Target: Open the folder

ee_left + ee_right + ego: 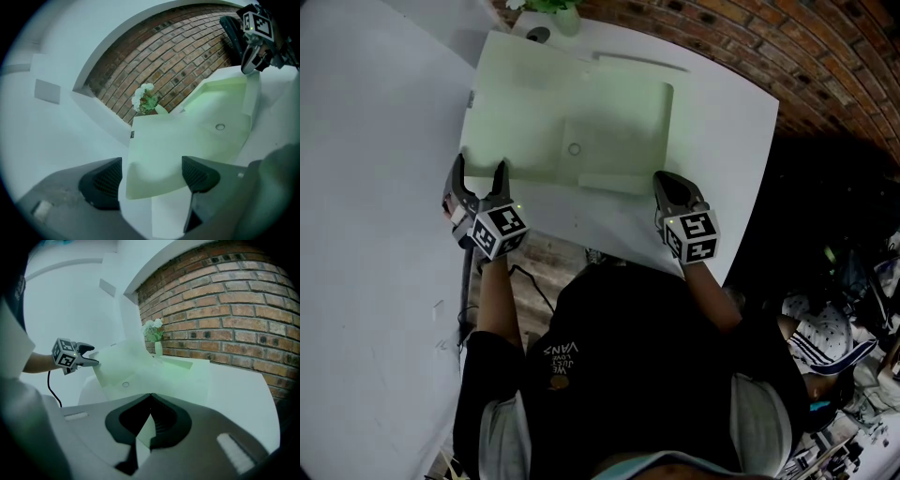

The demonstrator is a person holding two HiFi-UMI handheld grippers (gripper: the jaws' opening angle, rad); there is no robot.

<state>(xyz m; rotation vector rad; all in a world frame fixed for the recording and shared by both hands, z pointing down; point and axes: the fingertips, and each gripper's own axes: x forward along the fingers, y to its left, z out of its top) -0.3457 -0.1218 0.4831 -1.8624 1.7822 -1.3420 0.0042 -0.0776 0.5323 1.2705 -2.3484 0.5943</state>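
Note:
A pale green plastic folder (553, 103) with a round snap button (574, 148) lies flat on the white table (722, 122). My left gripper (480, 167) is open, its jaws straddling the folder's near left corner; in the left gripper view that corner (154, 173) sits between the fingers (105, 180) without being pinched. My right gripper (667, 180) is shut on the folder's near right edge. In the right gripper view (149, 397) a thin green sheet (143, 427) shows between the closed jaws. The left gripper (91, 362) also appears there at the folder's far corner.
A small vase of white flowers (555, 9) stands at the table's far edge against a brick wall (750, 37). The table's near edge is just behind both grippers. A black cable (534, 286) hangs below it. Cluttered items (834, 328) lie on the floor to the right.

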